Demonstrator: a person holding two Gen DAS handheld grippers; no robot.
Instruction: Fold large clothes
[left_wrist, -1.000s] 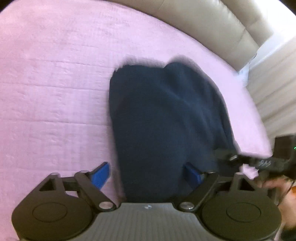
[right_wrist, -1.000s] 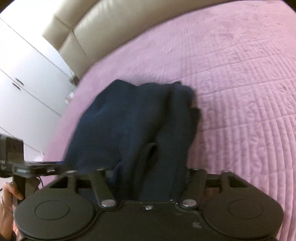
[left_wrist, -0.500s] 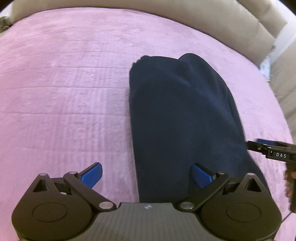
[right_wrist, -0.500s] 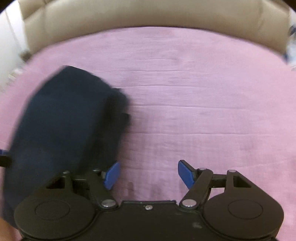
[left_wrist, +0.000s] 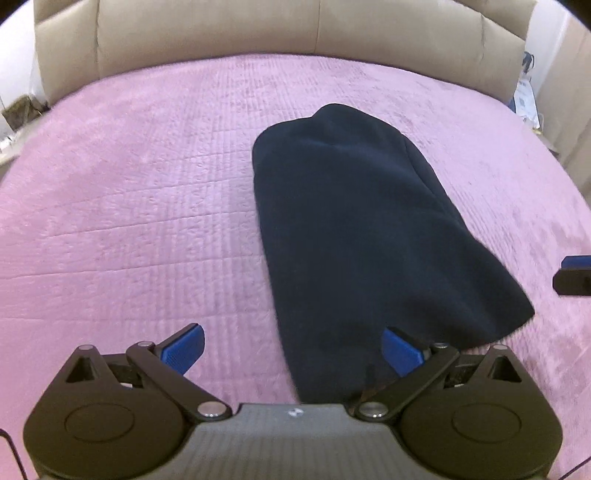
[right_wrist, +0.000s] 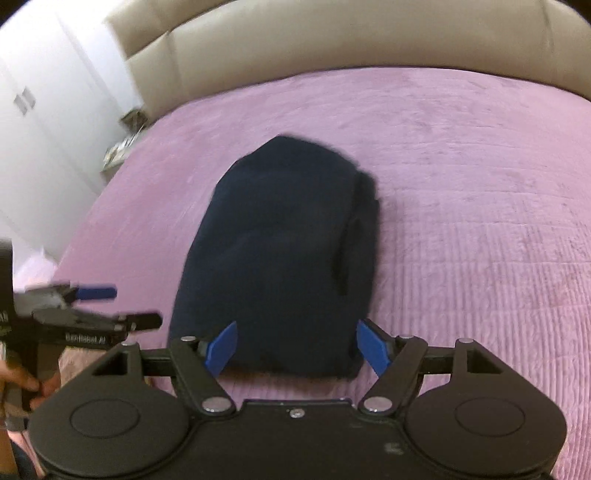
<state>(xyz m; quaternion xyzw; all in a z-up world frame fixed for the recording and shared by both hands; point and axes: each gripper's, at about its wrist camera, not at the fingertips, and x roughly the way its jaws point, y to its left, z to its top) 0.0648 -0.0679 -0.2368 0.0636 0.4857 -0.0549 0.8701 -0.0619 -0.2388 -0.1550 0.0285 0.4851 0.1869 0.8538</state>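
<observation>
Two hand-held grippers frame one dark navy garment (left_wrist: 354, 229), which lies as a long narrow bundle on the pink quilted bed (left_wrist: 129, 192). In your left wrist view it runs from the lower middle of the frame up toward the centre right; in your right wrist view it fills the centre, with its near end just above the fingers. It looks already folded lengthwise, since a second layer shows as a seam along its right edge in the right view. That narrow shape suggests the next fold would be across its length, bringing the near end toward the far end by the beige headboard (left_wrist: 258, 29).

Your left hand-held gripper (left_wrist: 291, 349) has its jaws spread wide and grips nothing. Its left finger sits over bare quilt at the lower left, and its right finger is over the near end of the garment; whether it touches the cloth, you cannot tell from this angle.

Your right hand-held gripper (right_wrist: 301, 345) is likewise spread wide and holds nothing, with both blue fingertips (right_wrist: 221, 347) straddling the garment's near end. The bottom hem lies between and just beyond them. That straddle puts you in a good spot to close on the near edge, though contact is unclear.
</observation>
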